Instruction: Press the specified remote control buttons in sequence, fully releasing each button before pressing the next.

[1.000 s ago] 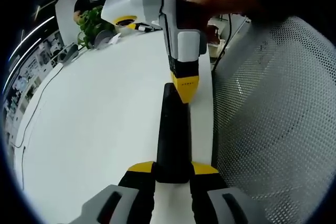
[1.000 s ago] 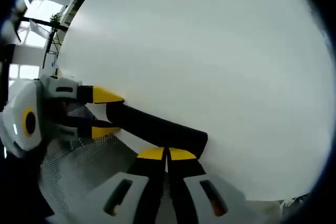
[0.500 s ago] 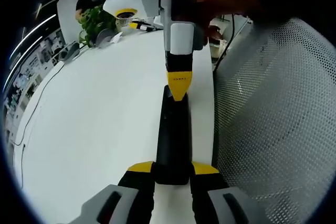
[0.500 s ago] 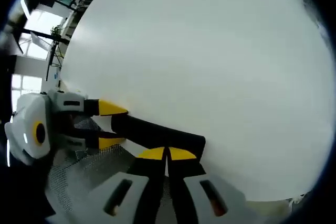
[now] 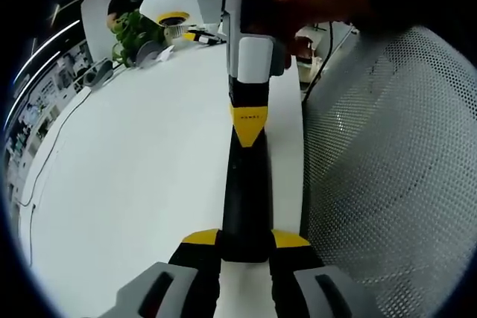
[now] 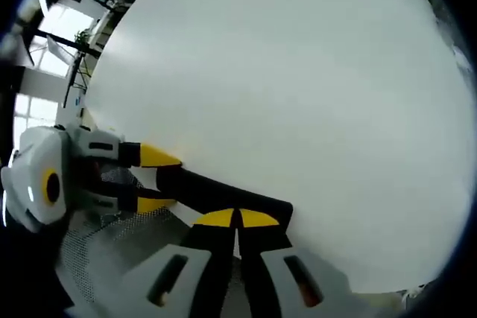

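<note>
Careful: your left gripper [image 5: 244, 242] squeezes the remote [image 5: 246, 191] at bottom center; your closed right gripper [image 5: 247, 130] pokes down on it. Push crooked and it slips.

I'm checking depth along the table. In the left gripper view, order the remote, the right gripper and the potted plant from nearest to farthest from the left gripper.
1. remote: held between the left gripper's jaws, pointing away.
2. right gripper: its tip on the remote's far end.
3. potted plant: table's far end, upper left.
</note>
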`<action>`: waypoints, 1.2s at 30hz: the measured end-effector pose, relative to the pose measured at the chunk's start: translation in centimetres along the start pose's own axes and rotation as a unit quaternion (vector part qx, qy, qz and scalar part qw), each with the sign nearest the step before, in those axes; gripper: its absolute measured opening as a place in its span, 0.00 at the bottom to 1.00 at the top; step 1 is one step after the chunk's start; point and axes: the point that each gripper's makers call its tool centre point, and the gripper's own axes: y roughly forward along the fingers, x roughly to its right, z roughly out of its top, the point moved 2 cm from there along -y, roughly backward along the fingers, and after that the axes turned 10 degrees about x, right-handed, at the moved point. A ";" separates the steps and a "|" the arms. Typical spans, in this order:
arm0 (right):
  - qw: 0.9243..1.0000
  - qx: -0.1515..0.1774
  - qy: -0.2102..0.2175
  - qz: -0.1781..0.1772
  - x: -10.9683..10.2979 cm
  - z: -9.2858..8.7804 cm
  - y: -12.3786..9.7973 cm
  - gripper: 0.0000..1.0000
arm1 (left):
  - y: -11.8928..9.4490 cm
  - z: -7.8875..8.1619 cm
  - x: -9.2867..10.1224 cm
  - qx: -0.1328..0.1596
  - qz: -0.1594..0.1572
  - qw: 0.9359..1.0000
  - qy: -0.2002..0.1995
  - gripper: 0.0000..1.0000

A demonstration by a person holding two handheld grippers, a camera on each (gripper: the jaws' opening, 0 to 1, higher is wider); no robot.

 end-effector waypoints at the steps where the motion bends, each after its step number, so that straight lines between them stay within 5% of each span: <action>1: 1.000 -0.003 -0.001 -0.001 0.0 -0.1 0.1 0.00 | 0.0 0.0 0.0 0.000 0.000 1.000 0.000 0.25; 36: 0.998 -0.008 -0.050 -0.032 -0.2 -0.1 0.1 0.00 | 0.0 0.0 0.0 -0.005 -0.001 1.000 0.003 0.24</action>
